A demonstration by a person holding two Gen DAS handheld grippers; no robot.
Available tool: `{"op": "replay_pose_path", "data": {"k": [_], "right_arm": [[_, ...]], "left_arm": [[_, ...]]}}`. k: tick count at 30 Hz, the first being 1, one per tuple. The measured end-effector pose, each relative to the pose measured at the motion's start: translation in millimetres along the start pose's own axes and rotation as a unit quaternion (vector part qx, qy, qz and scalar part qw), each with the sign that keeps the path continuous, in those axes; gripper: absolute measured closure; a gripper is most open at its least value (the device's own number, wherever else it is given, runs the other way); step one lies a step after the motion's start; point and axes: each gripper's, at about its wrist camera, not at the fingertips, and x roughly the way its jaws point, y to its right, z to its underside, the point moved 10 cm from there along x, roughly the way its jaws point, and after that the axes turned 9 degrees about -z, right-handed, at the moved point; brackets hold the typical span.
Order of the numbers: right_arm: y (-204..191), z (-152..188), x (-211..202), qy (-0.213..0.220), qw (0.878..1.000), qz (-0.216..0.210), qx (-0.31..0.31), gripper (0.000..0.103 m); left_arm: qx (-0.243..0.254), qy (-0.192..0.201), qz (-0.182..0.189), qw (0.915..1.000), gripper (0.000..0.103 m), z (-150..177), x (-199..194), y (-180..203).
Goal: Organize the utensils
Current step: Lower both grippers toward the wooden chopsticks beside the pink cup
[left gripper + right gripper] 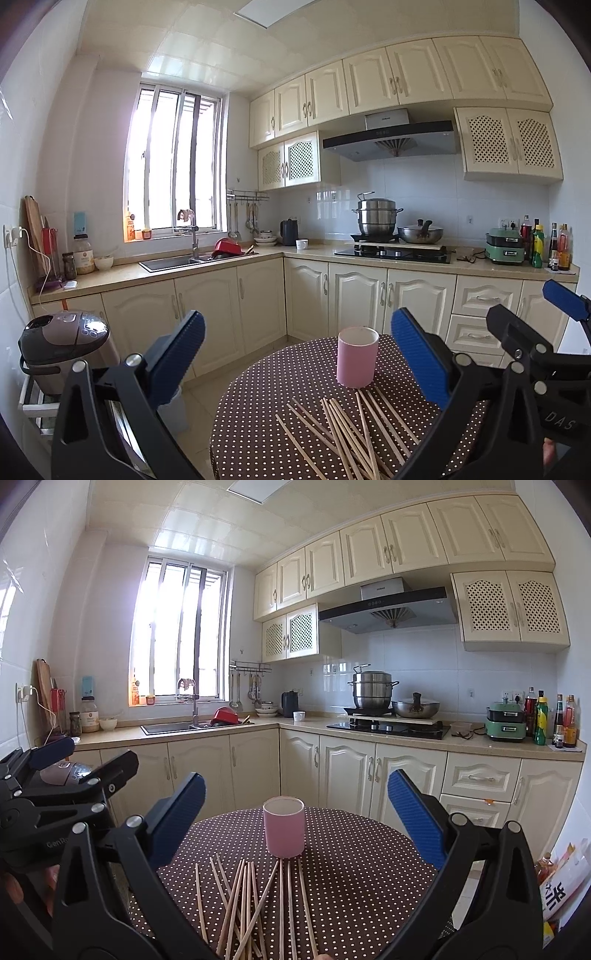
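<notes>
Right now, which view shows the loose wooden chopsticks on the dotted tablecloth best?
The right wrist view: the loose wooden chopsticks lie centred and spread apart. In the left wrist view the chopsticks bunch together, partly hidden behind a gripper finger.

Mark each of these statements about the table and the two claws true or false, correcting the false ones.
1. The pink cup stands upright on the dotted tablecloth. True.
2. The chopsticks are already inside the cup. False: they lie loose on the cloth beside it.
3. The left claw holds a chopstick. False: it is open and holds nothing.
4. The right claw is open. True.
</notes>
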Motion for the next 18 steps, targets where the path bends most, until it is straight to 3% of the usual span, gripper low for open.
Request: {"op": "replay_pose_path", "data": {"k": [9, 18], "right_arm": [[0.4, 22.2, 25.9, -0.036, 0.999, -0.018, 0.024, 0.006], [7.8, 65.5, 59.7, -0.107, 0.994, -0.01, 0.018, 0.006]], "left_arm": [[0.006, -0.048, -0.001, 0.9989, 0.004, 23.8, 29.3, 2.2], [0.022, -0.152, 0.019, 0.988, 0.004, 80.2, 78.8, 13.8]]}}
